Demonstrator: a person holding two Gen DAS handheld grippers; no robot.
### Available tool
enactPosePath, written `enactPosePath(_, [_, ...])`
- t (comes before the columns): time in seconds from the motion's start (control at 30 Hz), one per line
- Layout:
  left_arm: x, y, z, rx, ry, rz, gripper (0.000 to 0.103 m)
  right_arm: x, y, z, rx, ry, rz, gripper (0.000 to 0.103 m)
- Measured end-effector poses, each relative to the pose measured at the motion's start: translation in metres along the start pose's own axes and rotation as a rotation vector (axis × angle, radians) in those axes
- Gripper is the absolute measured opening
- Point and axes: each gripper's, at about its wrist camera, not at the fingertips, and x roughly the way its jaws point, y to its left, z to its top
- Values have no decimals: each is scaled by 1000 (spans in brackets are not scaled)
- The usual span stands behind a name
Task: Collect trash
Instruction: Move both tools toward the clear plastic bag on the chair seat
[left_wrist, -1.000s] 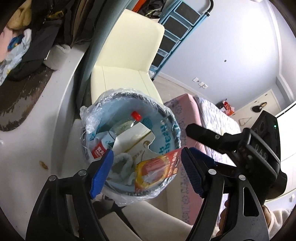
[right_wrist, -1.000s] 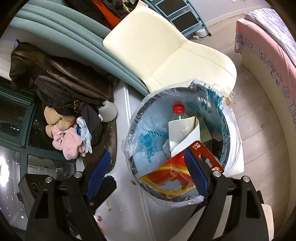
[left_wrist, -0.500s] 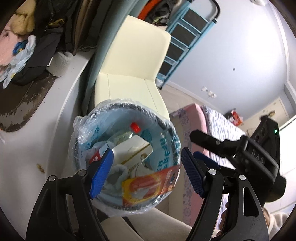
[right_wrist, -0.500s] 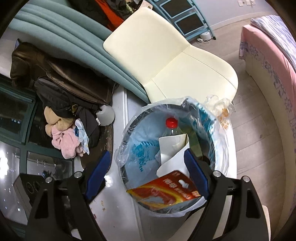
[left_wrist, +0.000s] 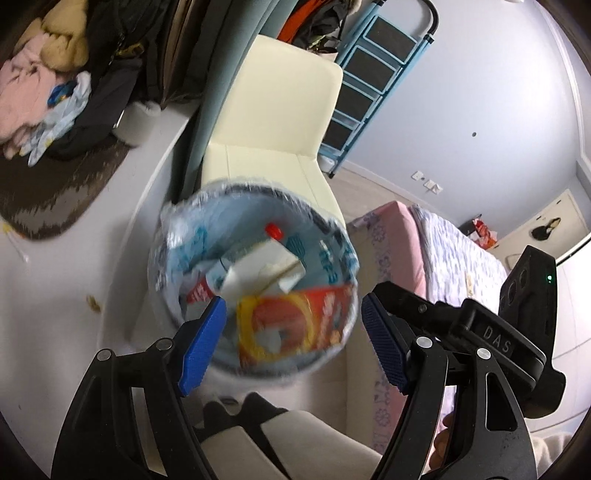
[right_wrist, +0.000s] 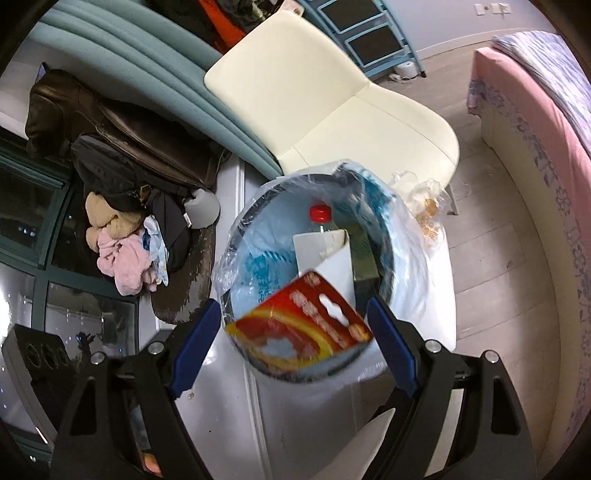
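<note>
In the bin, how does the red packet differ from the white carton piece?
The red packet is printed red and yellow; the white carton piece is plain white. The packet lies tilted against the near rim of the bin, while the carton stands more upright near the middle, in front of the red-capped bottle. Both rest inside the lined bin, untouched by either gripper.

"DAS" stands on the right hand-held gripper (left_wrist: 496, 338); the packet print is unreadable.
</note>
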Motion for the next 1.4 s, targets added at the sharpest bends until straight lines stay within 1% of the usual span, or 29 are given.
enactPosePath(0.03, [-3,-1,-5,9,-3,-2,73,-4,1,-6,-15,-5,-2,78])
enactPosePath(0.1, [-7,-5,-15,25,4,20,73,-10,2,-17,-37,-15,-11,78])
enactPosePath(0.2, [-12,-10,-31,29,19,5,73,-21,-7,-36,-24,-23,-30,78])
enactPosePath(0.33, [-13,-20,-49,60,30,-8,73,-36,-20,-52,-19,-40,-63,78])
enactPosePath(0.4, [-12,-23,-55,54,32,-11,73,-40,-25,-54,-13,-40,-69,78])
enactPosePath(0.47, [-10,-29,-60,46,37,-35,73,-47,-29,-54,-9,-55,-68,78])
enactPosePath(0.6, [0,-40,-62,49,55,-43,73,-62,-39,-52,-18,-84,-69,78])
enactPosePath(0.67, [5,-49,-62,49,60,-48,73,-66,-48,-48,-7,-87,-63,78])
enactPosePath(0.77, [15,-69,-57,65,46,-35,73,-71,-65,-39,6,-93,-65,78])
enactPosePath(0.93, [43,-113,-57,57,36,-27,73,-84,-104,-15,-15,-75,-72,78])
enactPosePath(0.97, [52,-125,-58,46,36,-17,73,-88,-114,-6,-26,-74,-77,78])
enactPosePath(1.07, [73,-153,-63,21,42,-20,73,-100,-142,12,-45,-70,-82,78])
enactPosePath(1.17, [97,-183,-70,6,19,8,73,-104,-172,34,-78,-40,-86,78])
enactPosePath(1.27, [127,-207,-78,-43,33,16,73,-105,-204,56,-105,-6,-101,78])
enactPosePath(1.33, [147,-223,-84,-43,49,26,73,-106,-226,68,-127,15,-116,78])
enactPosePath(1.4, [163,-236,-91,-33,46,41,73,-104,-239,74,-143,34,-131,78])
